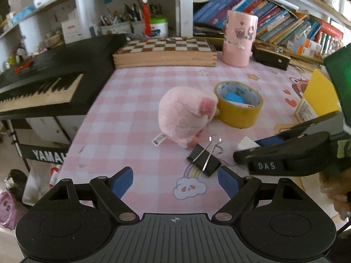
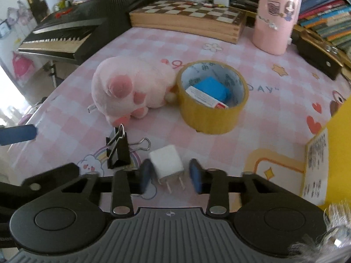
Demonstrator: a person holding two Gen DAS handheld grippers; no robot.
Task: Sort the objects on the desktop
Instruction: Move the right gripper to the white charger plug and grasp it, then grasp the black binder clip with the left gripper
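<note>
A pink plush toy [image 1: 184, 115] lies mid-table against a yellow tape roll [image 1: 239, 104] that holds a blue eraser [image 2: 212, 88]. A black binder clip [image 1: 205, 157] lies just past my open, empty left gripper [image 1: 175, 183], near its right finger. A white plug charger [image 2: 167, 164] lies between the blue pads of my right gripper [image 2: 171, 174], prongs toward the camera; the jaws are apart with gaps on both sides. In the left wrist view the right gripper [image 1: 285, 153] reaches in from the right over the charger [image 1: 246, 144]. The clip [image 2: 117, 150] and plush [image 2: 129, 89] also show in the right wrist view.
A wooden chessboard box [image 1: 164, 52] and a pink cylinder holder [image 1: 239, 38] stand at the back. A black keyboard [image 1: 43, 83] sits off the table's left edge. A yellow box [image 2: 329, 153] stands at the right. Bookshelves line the back wall.
</note>
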